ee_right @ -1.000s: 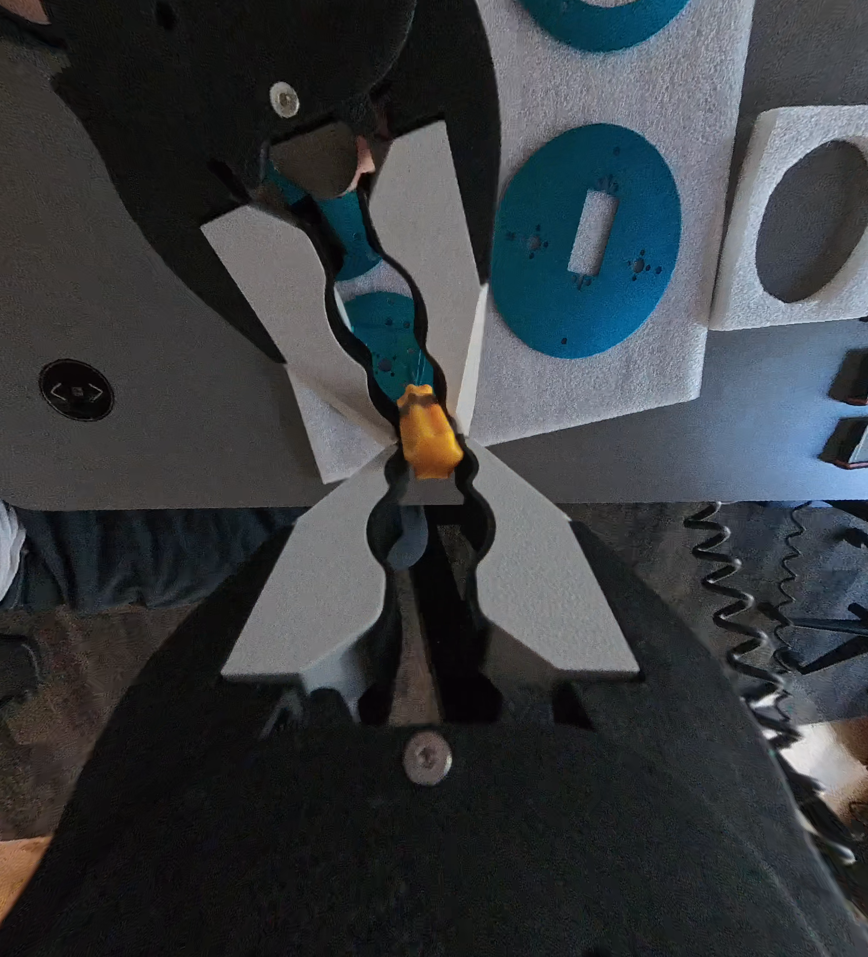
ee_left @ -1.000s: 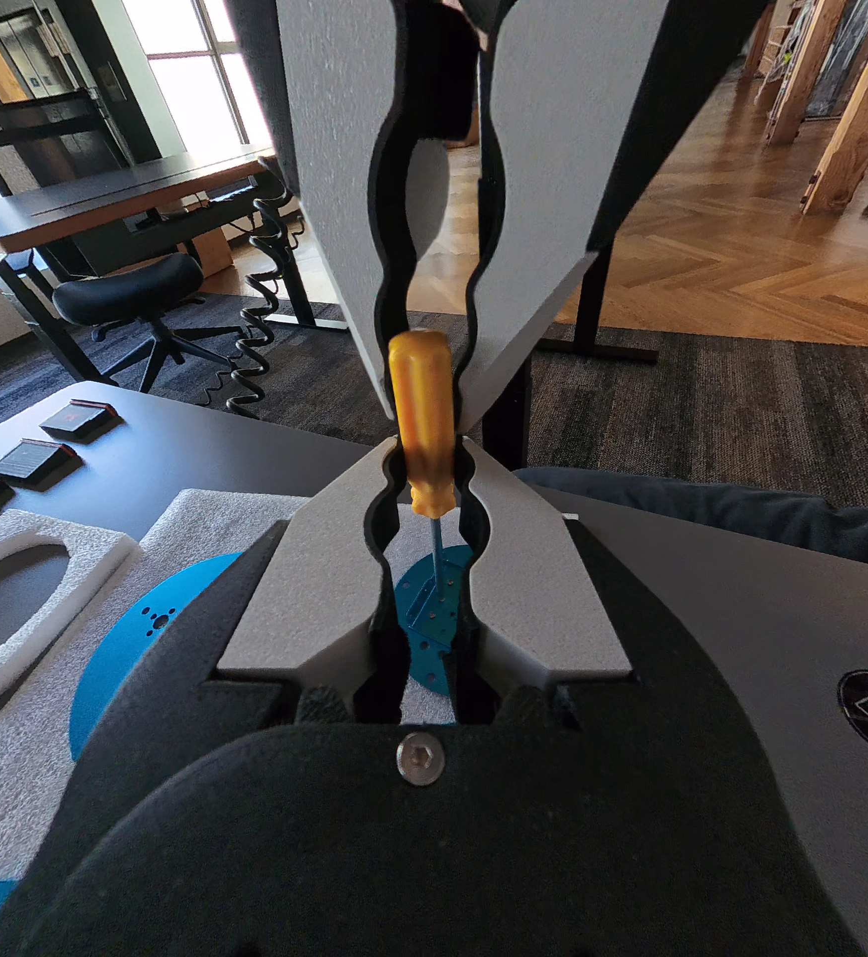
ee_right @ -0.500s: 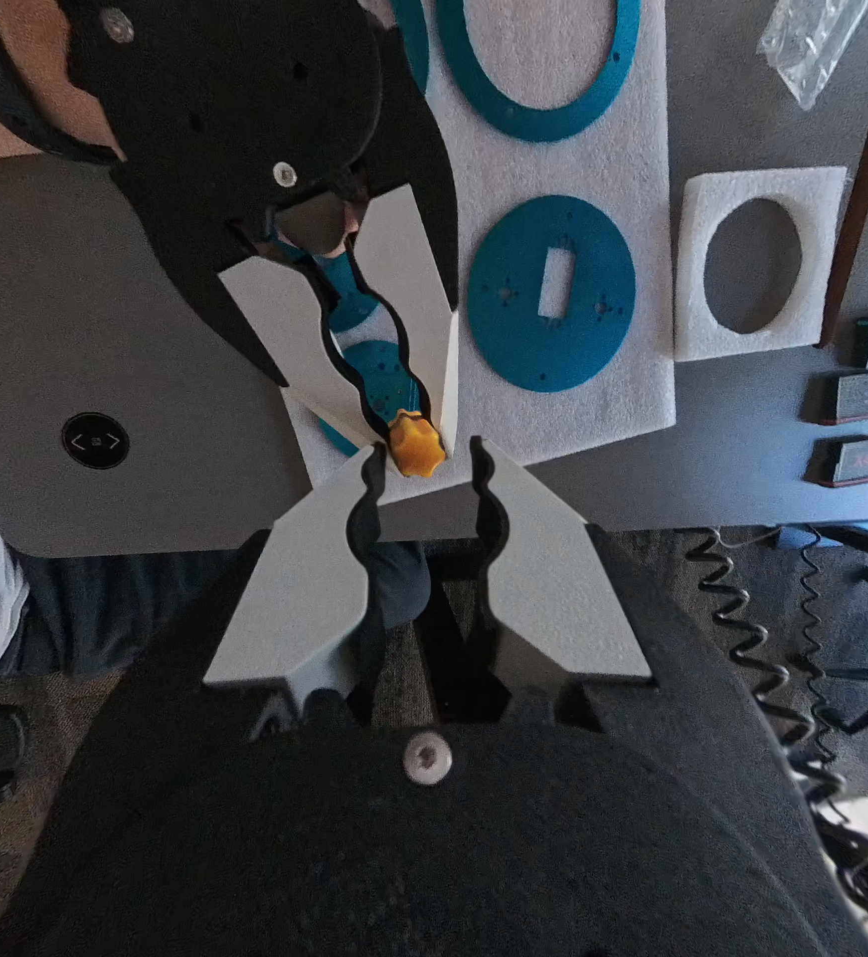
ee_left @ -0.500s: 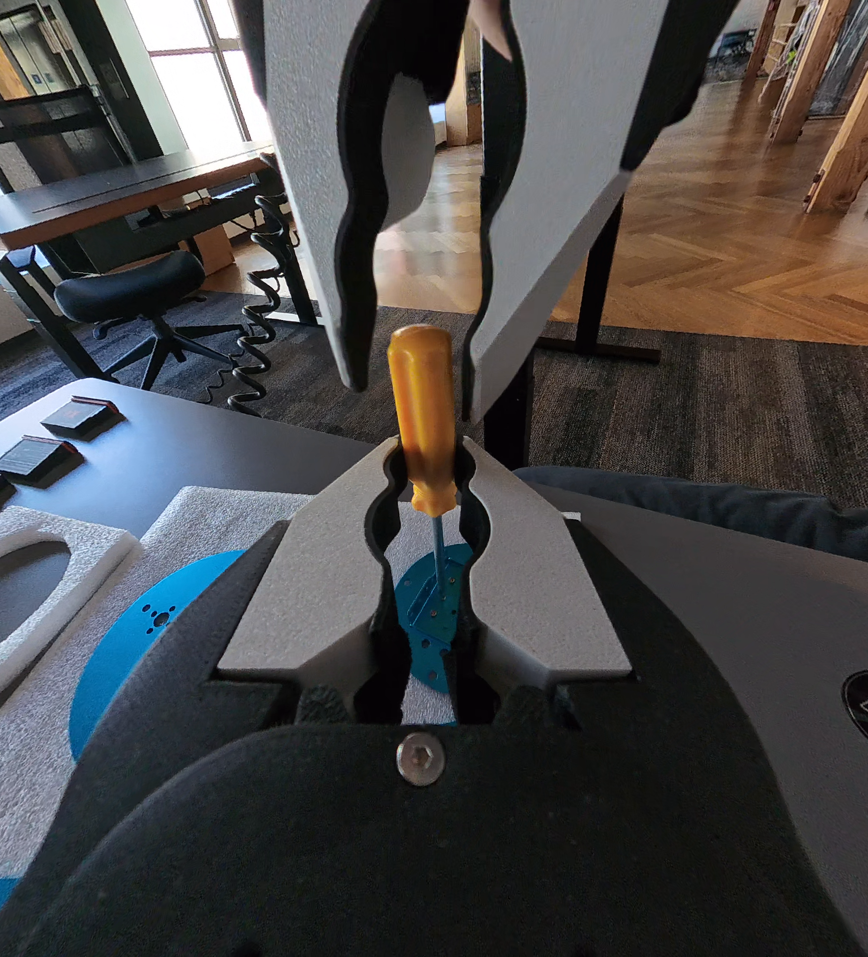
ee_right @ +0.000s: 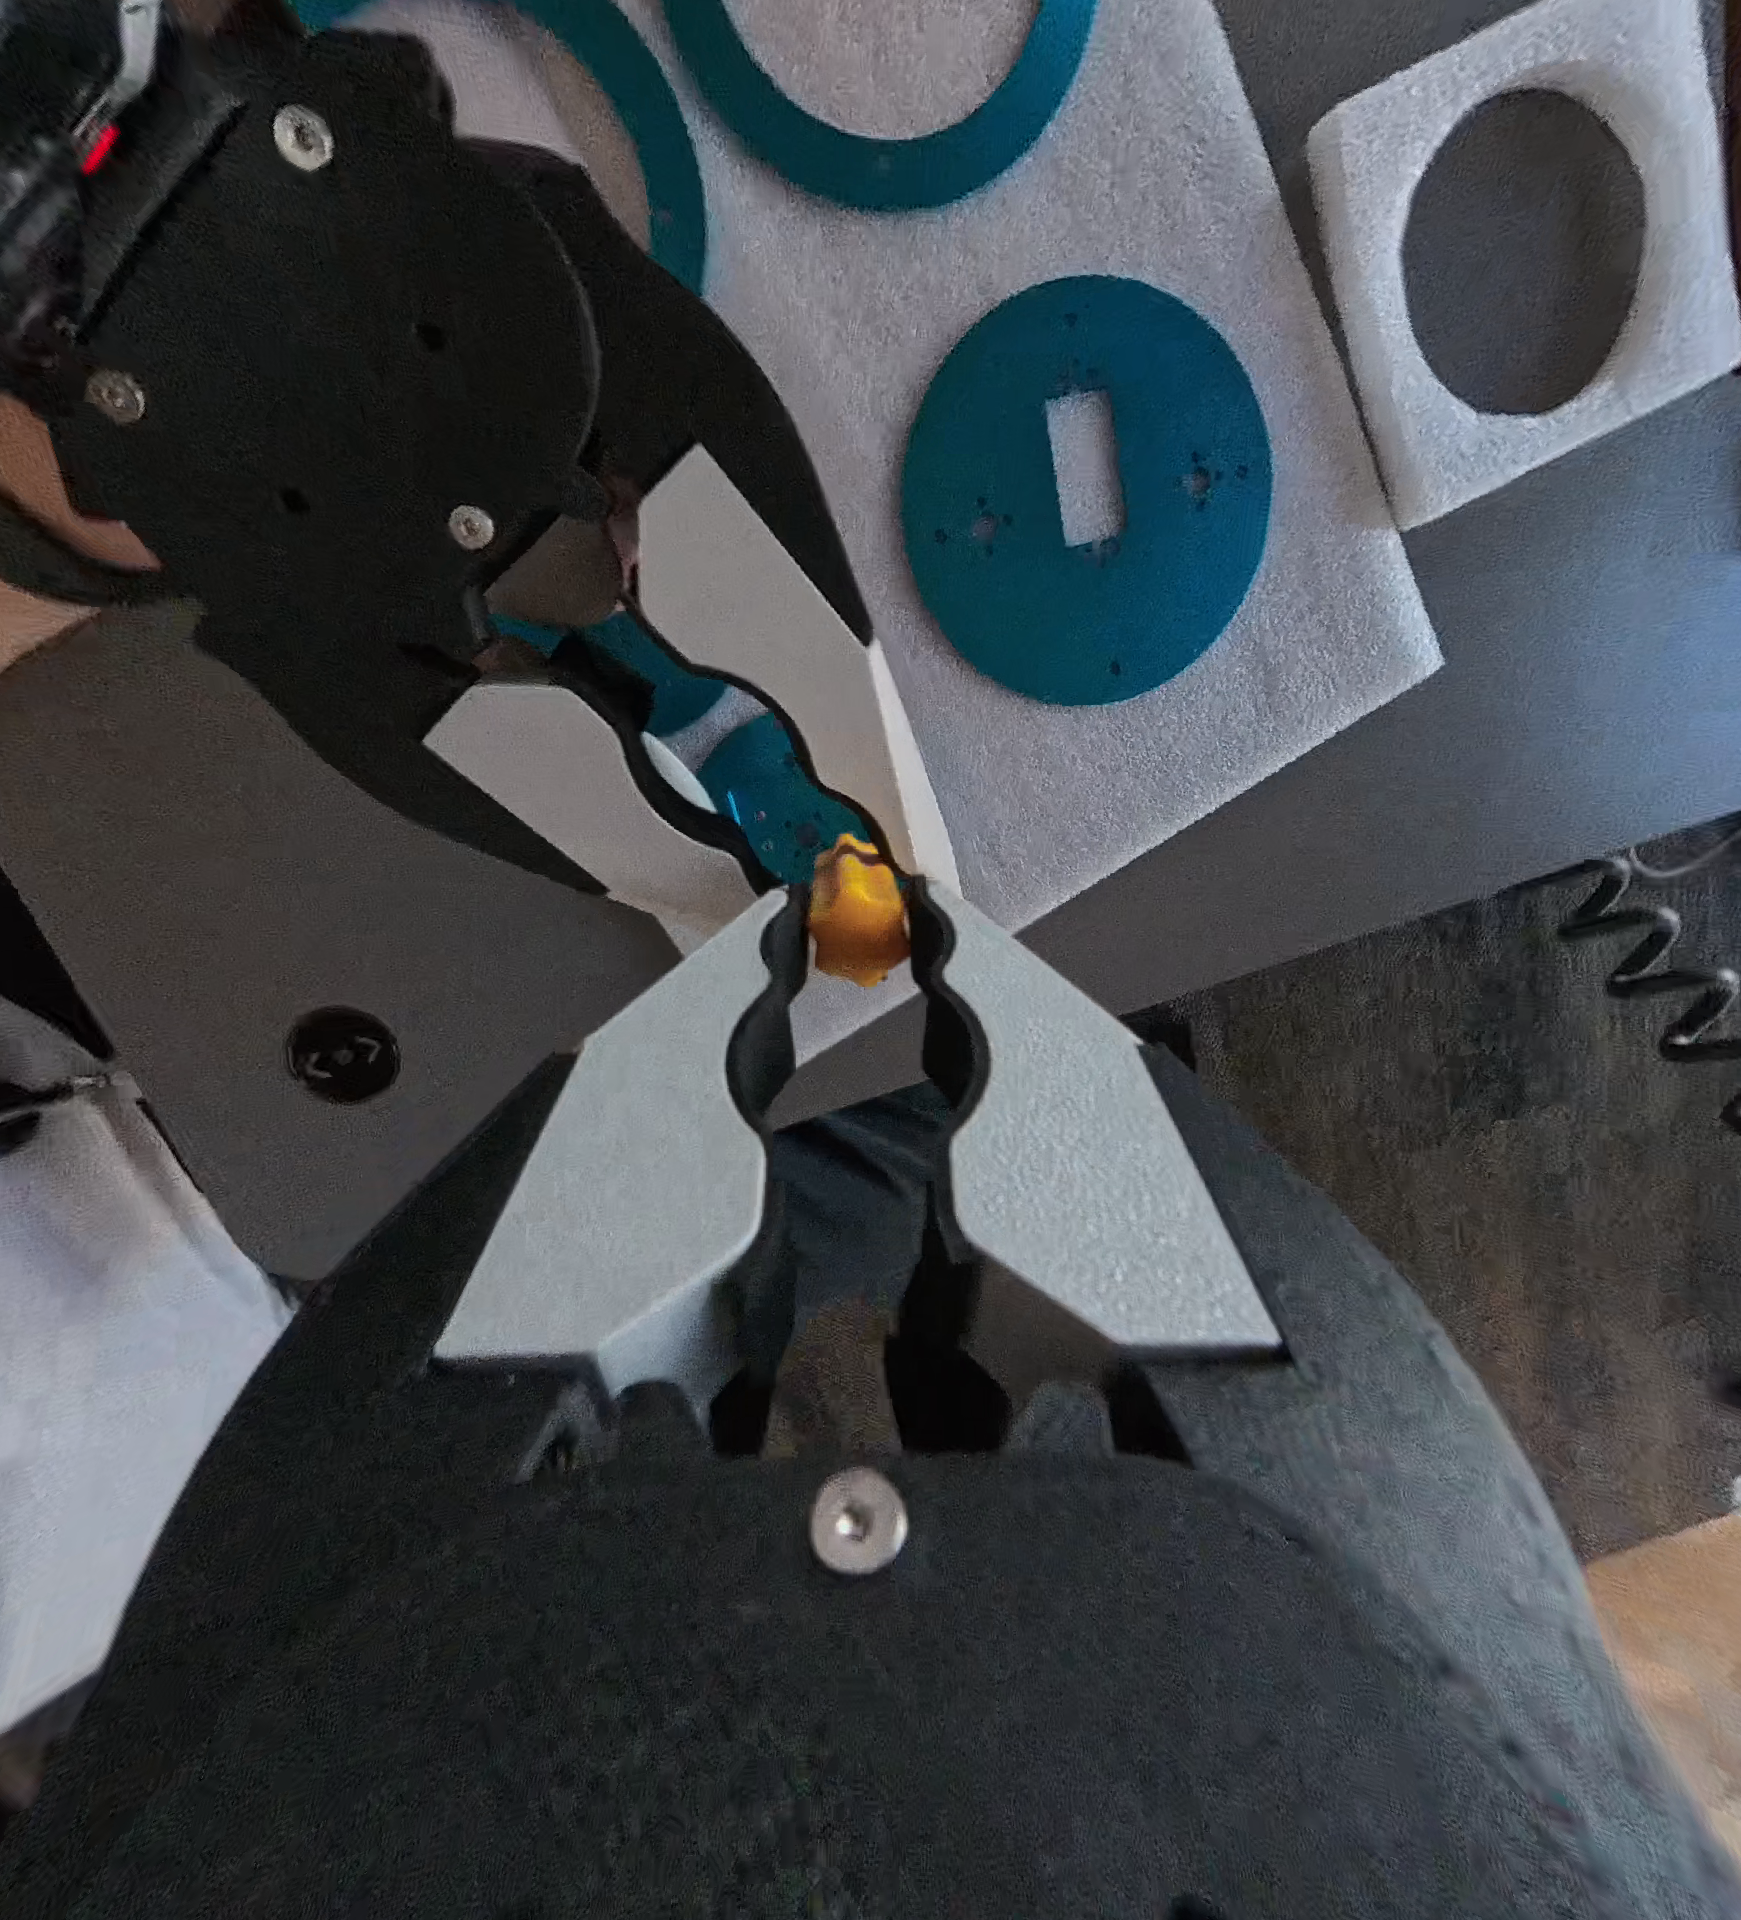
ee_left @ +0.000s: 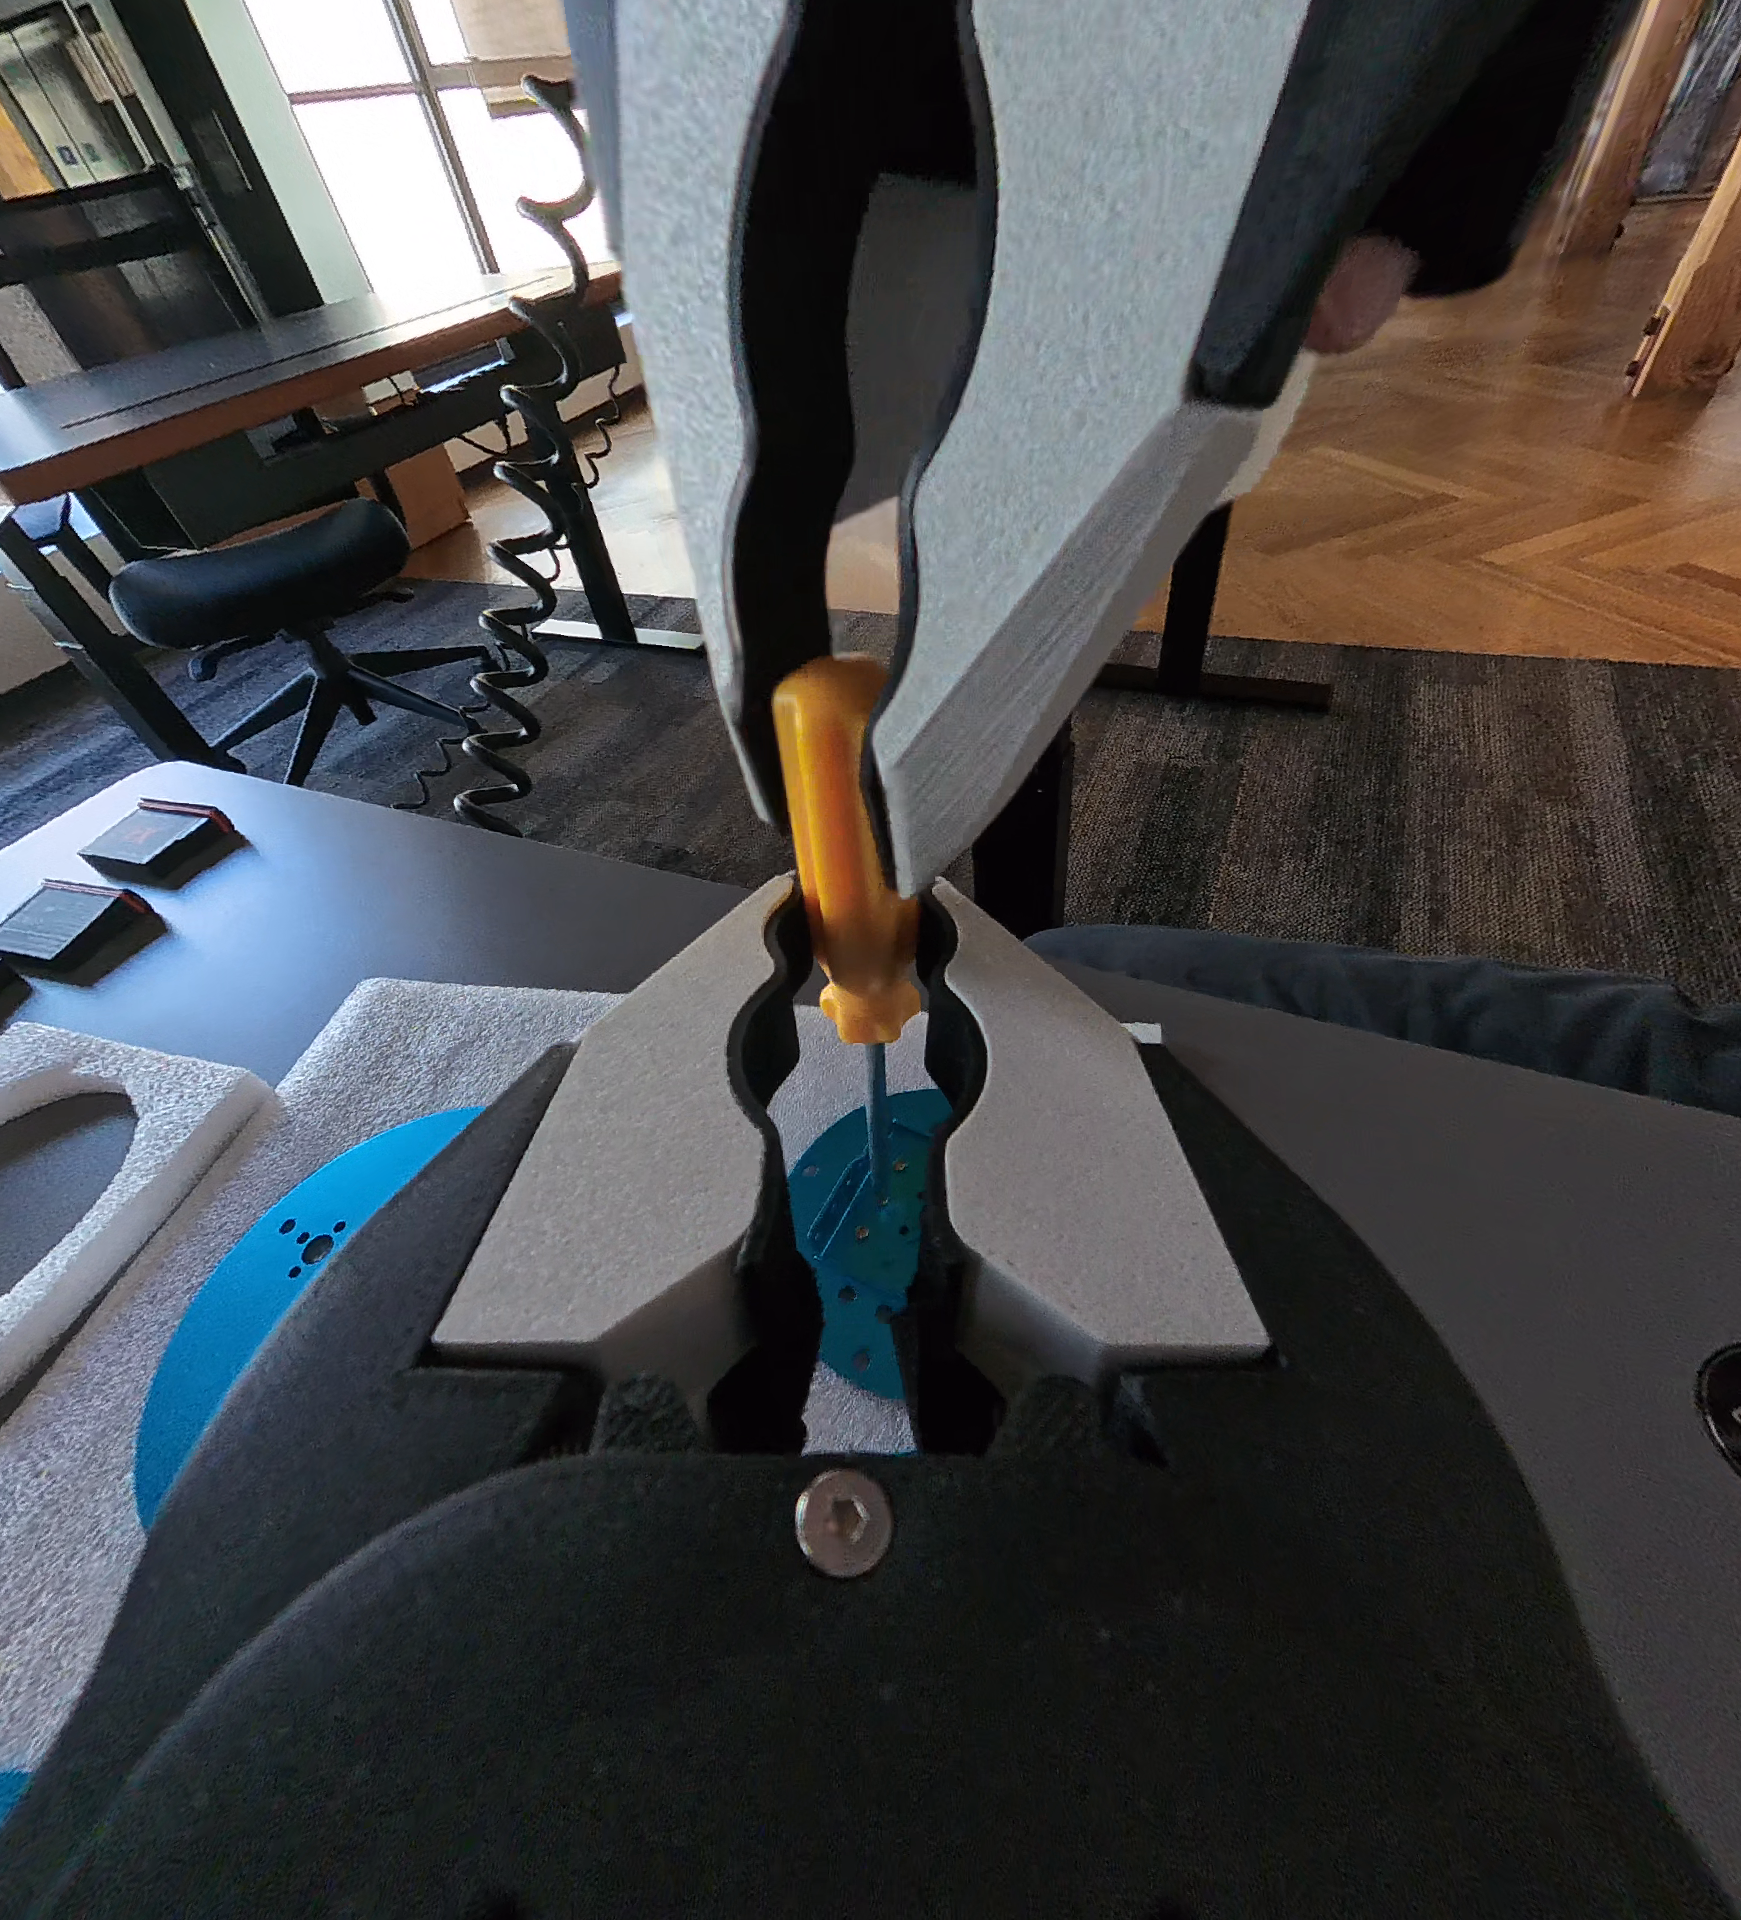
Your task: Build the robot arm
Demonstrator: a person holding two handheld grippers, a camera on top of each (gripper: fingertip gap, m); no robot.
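An orange-handled screwdriver (ee_left: 835, 810) stands upright, its thin shaft pointing down onto a small blue perforated disc with a bracket (ee_left: 871, 1216) on white foam. My left gripper (ee_left: 861, 914) is shut on the lower part of the handle. My right gripper (ee_left: 830, 831) comes down from above, its fingers closed on the upper part of the handle. In the right wrist view, my right gripper (ee_right: 853, 914) clasps the handle's top end (ee_right: 850, 925), the left gripper (ee_right: 835, 868) reaches in from the upper left, and the small blue disc (ee_right: 772, 790) shows between its fingers.
A white foam sheet (ee_right: 1209, 727) holds a large blue disc with a rectangular slot (ee_right: 1084, 623) and blue rings (ee_right: 876, 156). A foam block with a round hole (ee_right: 1365, 208) lies beside it. Small black boxes (ee_left: 159, 842) sit on the dark table. A coiled cable (ee_right: 1697, 997) hangs off the edge.
The right gripper held the handle a second ago, then opened and lifted off. It has now come back down, turned, and closed on the handle again. The left gripper stayed put.
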